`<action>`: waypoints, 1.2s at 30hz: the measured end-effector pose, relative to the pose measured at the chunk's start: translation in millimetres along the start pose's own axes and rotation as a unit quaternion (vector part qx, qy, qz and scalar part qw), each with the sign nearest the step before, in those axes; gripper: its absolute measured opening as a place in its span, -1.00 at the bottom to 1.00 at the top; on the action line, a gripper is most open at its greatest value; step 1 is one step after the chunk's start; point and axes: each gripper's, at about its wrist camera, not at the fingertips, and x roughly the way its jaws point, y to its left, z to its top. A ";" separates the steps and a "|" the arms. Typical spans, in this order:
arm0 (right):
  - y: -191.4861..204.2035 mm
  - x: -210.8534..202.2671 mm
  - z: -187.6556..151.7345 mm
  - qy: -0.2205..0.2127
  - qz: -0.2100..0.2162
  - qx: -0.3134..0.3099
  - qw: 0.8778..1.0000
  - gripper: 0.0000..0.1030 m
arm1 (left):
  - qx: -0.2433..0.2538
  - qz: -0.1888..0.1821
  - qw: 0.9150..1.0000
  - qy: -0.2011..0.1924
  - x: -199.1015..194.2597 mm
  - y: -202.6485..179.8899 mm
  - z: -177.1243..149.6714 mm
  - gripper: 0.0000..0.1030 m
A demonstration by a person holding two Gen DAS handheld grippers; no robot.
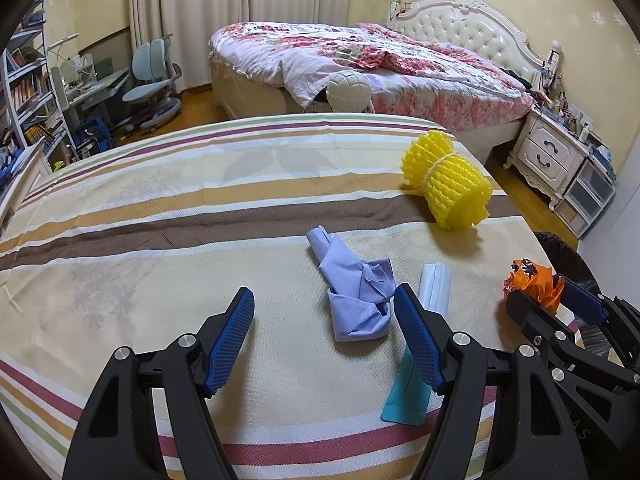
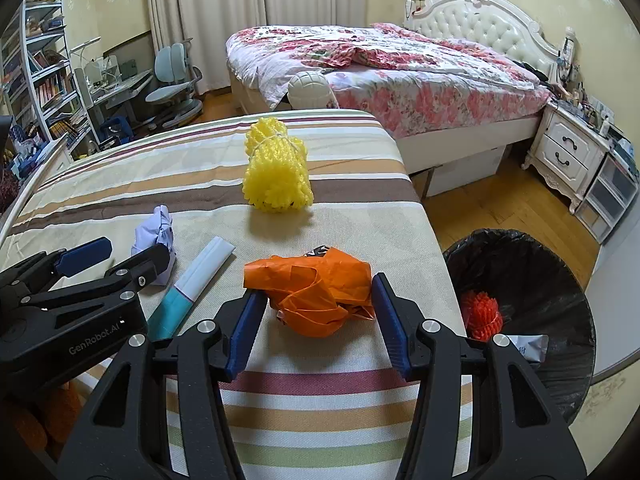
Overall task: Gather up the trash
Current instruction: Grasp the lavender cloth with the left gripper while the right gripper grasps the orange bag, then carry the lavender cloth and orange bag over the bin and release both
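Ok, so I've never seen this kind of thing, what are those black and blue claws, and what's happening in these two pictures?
No robot here: a person holds a two-finger tool in each hand, each with a wide-angle camera looking along its fingers. One picture is from the left tool, the other from the right tool. Both look down on a striped cloth. On it lie a yellow foam net bundle, a crumpled pale blue paper and a white and teal wrapper. The left tool is open, the paper between its fingers but not gripped. The right tool is shut on an orange plastic bag. Beside stands a black-lined bin with a red foam net inside.
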 end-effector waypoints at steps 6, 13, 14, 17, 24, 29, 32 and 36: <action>-1.6 4.3 -3.5 0.007 0.001 0.003 1.000 0.02 | -0.004 -0.022 1.000 0.013 1.7 2.6 -2.1 -0.05; 0.0 4.2 -4.8 0.008 0.002 -0.001 1.000 -0.09 | 0.010 -0.028 1.000 0.009 -1.1 -2.3 -6.2 -0.45; 0.3 4.3 -4.9 0.007 0.001 -0.002 1.000 -0.09 | 0.009 -0.029 0.999 0.009 -0.8 -1.9 -5.7 -0.45; 0.5 3.7 -5.3 0.006 0.001 -0.002 1.000 -0.10 | 0.007 -0.032 0.999 0.008 -1.2 -1.2 -5.4 -0.45; 0.4 -1.1 -5.6 0.001 0.003 0.001 1.000 -0.11 | 0.008 -0.025 1.000 -0.007 -11.3 2.2 -8.5 -0.45; -0.4 -11.6 -7.1 -0.007 0.004 0.003 1.000 -0.11 | 0.008 -0.024 1.000 -0.016 -23.1 2.9 -11.6 -0.45; -2.2 -18.6 -8.8 -0.013 0.002 0.005 1.000 -0.11 | 0.007 -0.027 0.999 -0.020 -31.3 1.4 -14.5 -0.45; -8.7 -27.7 -11.5 -0.018 -0.002 0.011 1.000 -0.11 | 0.011 -0.035 0.999 -0.027 -41.9 -4.5 -17.4 -0.46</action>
